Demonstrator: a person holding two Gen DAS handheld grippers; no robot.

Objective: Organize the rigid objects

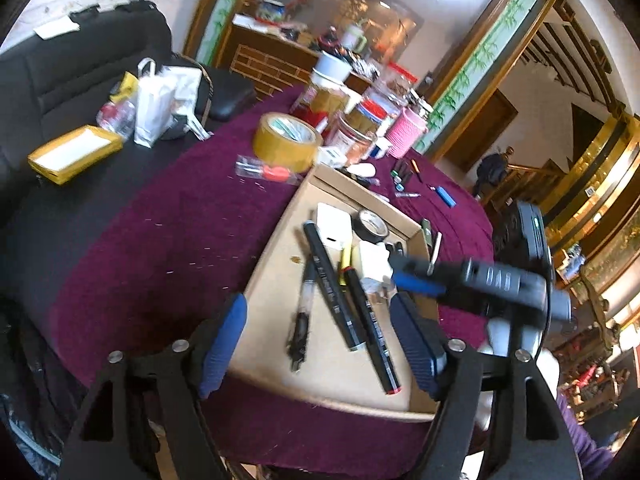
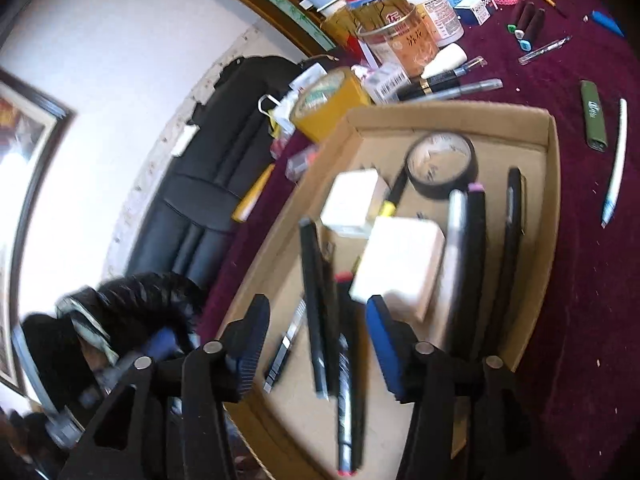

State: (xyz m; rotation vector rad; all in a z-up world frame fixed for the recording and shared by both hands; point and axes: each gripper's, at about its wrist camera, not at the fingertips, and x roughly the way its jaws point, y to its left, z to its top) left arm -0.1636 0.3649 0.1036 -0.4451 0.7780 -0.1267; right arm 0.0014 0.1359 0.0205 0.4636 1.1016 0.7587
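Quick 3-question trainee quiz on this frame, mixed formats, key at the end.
1. True or false: the roll of black tape lies inside the cardboard tray.
2. The green lighter lies: A) in the tray B) on the purple cloth C) between the jaws.
3. What does the right gripper hold?

Key: 1 true. 2 B. 3 nothing; its jaws are open above the markers.

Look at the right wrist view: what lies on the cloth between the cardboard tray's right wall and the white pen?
A green lighter lies there on the purple cloth, between the tray wall and the white pen.
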